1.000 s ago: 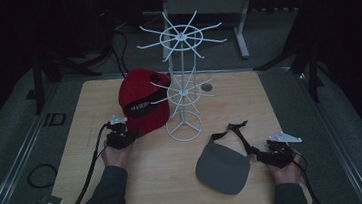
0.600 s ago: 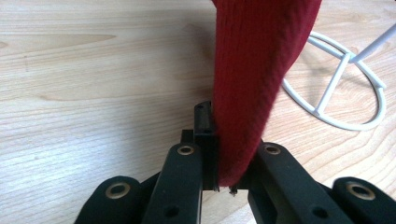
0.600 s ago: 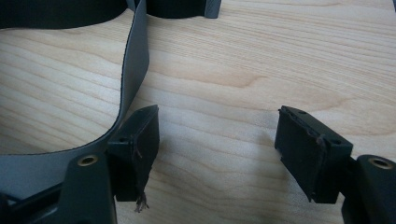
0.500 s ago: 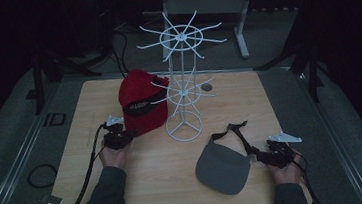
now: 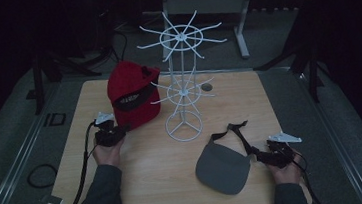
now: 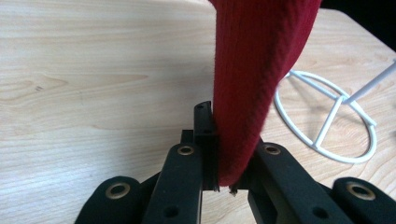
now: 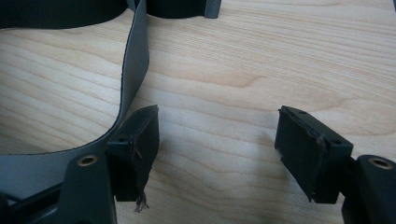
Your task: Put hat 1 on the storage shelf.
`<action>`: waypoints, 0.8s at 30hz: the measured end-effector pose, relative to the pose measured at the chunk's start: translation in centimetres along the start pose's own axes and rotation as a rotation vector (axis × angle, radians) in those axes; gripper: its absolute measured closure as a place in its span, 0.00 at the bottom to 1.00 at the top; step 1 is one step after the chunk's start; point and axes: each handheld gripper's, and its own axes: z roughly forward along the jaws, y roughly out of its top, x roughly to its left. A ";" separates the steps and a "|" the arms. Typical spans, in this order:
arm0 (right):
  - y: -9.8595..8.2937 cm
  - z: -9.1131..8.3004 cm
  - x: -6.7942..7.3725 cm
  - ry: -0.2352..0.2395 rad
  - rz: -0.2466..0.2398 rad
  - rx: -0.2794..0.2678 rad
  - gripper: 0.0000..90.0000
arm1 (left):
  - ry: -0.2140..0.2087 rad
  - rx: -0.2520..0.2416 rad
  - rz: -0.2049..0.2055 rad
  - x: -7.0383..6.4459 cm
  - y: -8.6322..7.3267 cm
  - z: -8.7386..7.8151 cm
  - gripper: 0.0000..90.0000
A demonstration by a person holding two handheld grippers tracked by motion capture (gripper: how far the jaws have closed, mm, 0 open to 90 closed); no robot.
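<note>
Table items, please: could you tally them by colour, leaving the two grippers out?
Red: 1, the knit hat, hanging on the rack.
White: 1, the wire rack.
Grey: 1, the visor, lying flat with its strap.
Total: 3.

A red hat (image 5: pixel 132 94) hangs on the white wire rack (image 5: pixel 182 89); a grey visor (image 5: pixel 224 166) lies on the table (image 5: pixel 229 102).
</note>
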 end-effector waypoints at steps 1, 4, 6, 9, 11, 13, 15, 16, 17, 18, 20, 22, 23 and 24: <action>0.0 0.0 0.0 0.000 0.000 0.000 0.34 | 0.002 -0.005 -0.001 0.0 0.1 -0.1 0.96; 0.0 0.0 0.0 0.000 0.000 0.000 0.34 | 0.002 -0.009 -0.004 0.1 0.1 -0.3 0.95; 0.0 0.0 0.0 0.000 0.000 0.000 0.34 | 0.021 -0.020 -0.007 0.3 0.4 -0.8 0.95; 0.0 0.0 0.0 0.000 0.000 0.000 0.34 | 0.028 -0.031 -0.014 0.4 0.5 -1.1 0.95; 0.0 0.0 0.0 0.000 0.000 0.000 0.34 | 0.029 -0.034 -0.016 0.4 0.5 -1.3 0.95; 0.0 0.0 0.0 0.000 -0.001 0.000 0.34 | 0.033 -0.046 -0.023 0.5 0.7 -1.6 0.95; 0.0 0.0 0.0 0.001 0.000 0.000 0.34 | 0.035 -0.055 -0.027 0.6 0.8 -1.9 0.95; 0.0 0.0 0.0 0.001 0.000 0.000 0.34 | 0.035 -0.058 -0.029 0.6 0.9 -2.1 0.95; 0.0 0.0 0.0 0.001 -0.001 0.000 0.34 | 0.036 -0.061 -0.029 0.7 0.9 -2.2 0.95; 0.0 0.0 0.0 0.001 0.000 0.000 0.34 | 0.037 -0.062 -0.033 0.7 1.0 -2.3 0.95; 0.0 0.0 0.0 0.001 0.000 0.000 0.34 | 0.043 -0.068 -0.038 0.8 1.1 -2.6 0.95; 0.0 0.0 0.0 0.001 -0.001 0.000 0.34 | 0.048 -0.073 -0.042 0.9 1.3 -2.9 0.95; 0.0 0.0 0.0 0.001 -0.001 0.000 0.34 | 0.048 -0.078 -0.044 1.0 1.4 -3.0 0.95; 0.0 0.0 0.0 0.001 0.000 0.000 0.34 | 0.049 -0.080 -0.045 1.0 1.5 -3.2 0.95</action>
